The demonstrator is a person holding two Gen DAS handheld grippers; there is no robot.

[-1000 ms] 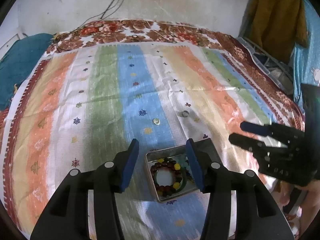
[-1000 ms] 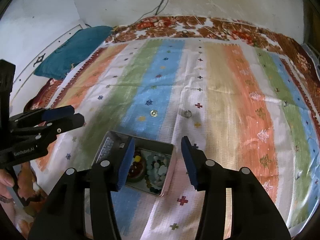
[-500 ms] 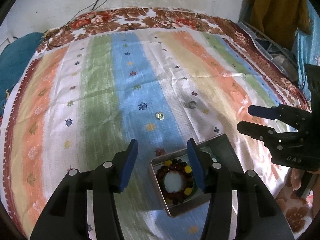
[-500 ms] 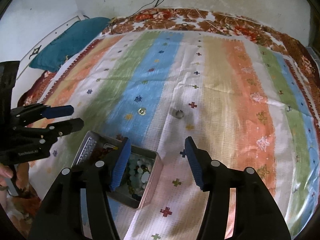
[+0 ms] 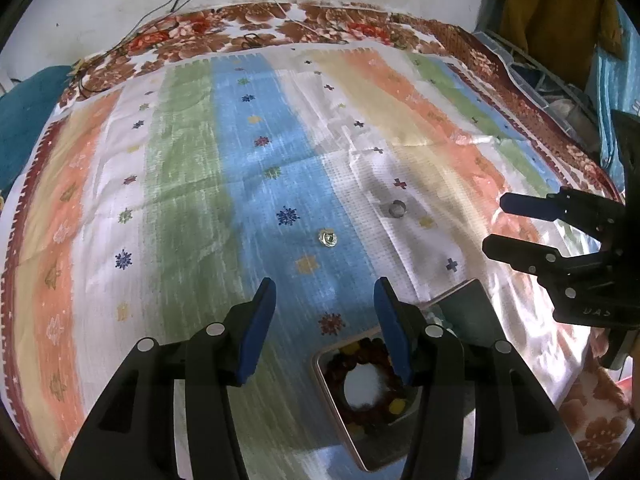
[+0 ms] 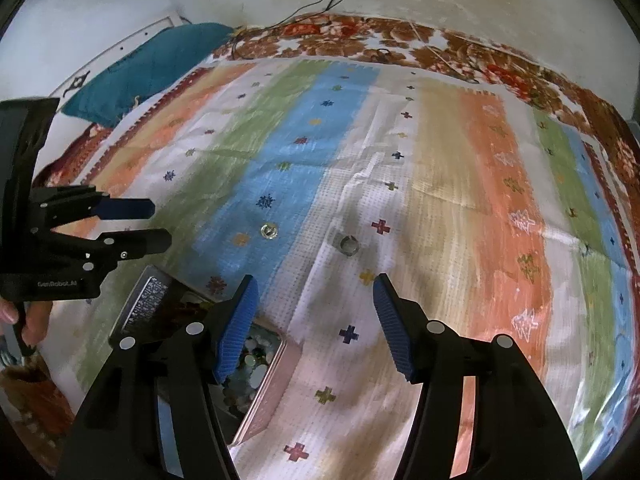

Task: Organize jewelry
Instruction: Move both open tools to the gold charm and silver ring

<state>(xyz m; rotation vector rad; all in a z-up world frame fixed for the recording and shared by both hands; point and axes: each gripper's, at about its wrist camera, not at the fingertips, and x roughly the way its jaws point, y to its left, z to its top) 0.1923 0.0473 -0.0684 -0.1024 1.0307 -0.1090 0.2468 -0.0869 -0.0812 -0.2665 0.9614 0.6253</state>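
Note:
An open metal tin (image 5: 332,388) lies on the striped cloth and holds a brown and yellow bead bracelet (image 5: 376,412). In the right wrist view the tin (image 6: 276,368) shows pale stones and its raised lid (image 6: 148,304). A gold-toned ring (image 5: 327,237) (image 6: 268,232) and a silver ring (image 5: 396,209) (image 6: 347,245) lie loose on the cloth beyond the tin. My left gripper (image 5: 324,320) is open and empty, just above the tin's far edge. My right gripper (image 6: 314,320) is open and empty, right of the tin, with the silver ring ahead of it.
The striped cloth (image 5: 180,184) covers a bed with a floral border (image 6: 360,40) against a white wall. A teal pillow (image 6: 148,64) lies at the far left. Hanging clothes (image 5: 552,12) and clutter stand at the right edge.
Both grippers have moved forward past the tin, toward the two loose rings. The tin has slid down and nearer in both views. Both grippers stay open.

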